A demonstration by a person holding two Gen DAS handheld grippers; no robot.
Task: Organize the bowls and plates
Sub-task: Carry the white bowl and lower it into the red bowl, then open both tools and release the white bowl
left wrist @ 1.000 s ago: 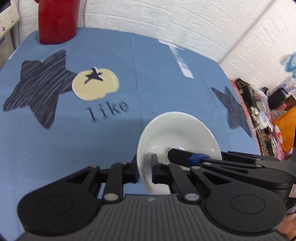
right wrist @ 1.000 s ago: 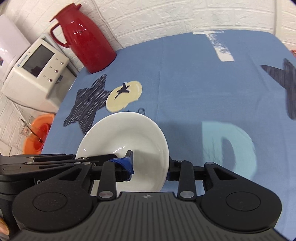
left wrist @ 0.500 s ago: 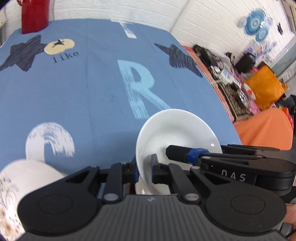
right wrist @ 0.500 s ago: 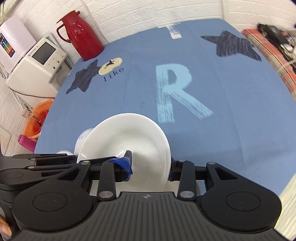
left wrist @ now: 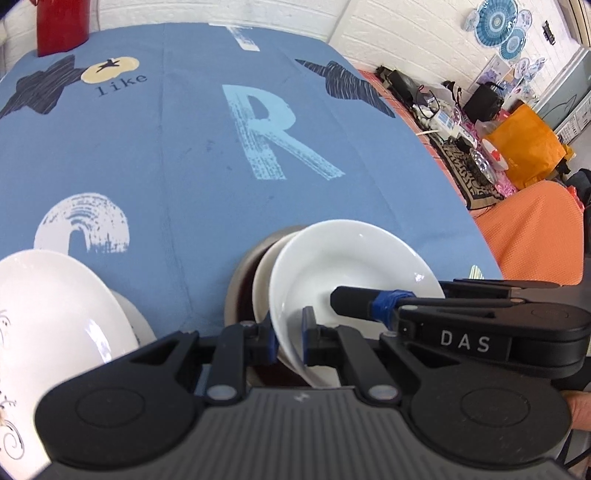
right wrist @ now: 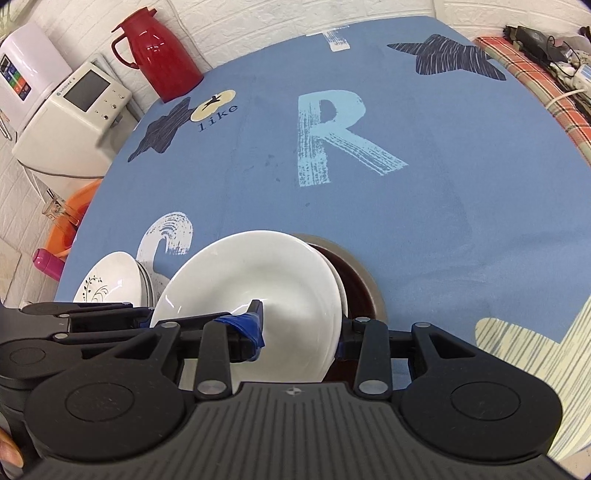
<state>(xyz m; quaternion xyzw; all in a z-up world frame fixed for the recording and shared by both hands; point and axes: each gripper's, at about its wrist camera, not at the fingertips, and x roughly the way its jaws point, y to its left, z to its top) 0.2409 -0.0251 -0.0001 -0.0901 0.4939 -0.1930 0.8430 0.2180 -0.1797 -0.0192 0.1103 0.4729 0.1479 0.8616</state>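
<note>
Gripping opposite rims of one white plate [left wrist: 354, 266], the left gripper [left wrist: 287, 334] and right gripper [right wrist: 299, 325] both have jaws closed on it, holding it tilted over a stack with a brown dish [right wrist: 354, 273] on the blue-clothed table [right wrist: 406, 206]; a patterned bowl [right wrist: 110, 284] sits just beside.

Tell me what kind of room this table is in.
Probably a lived-in home dining or kitchen corner. A red thermos jug stands on the blue printed tablecloth, a white countertop appliance sits beside the table, and decorative plates hang on the white brick wall.
</note>
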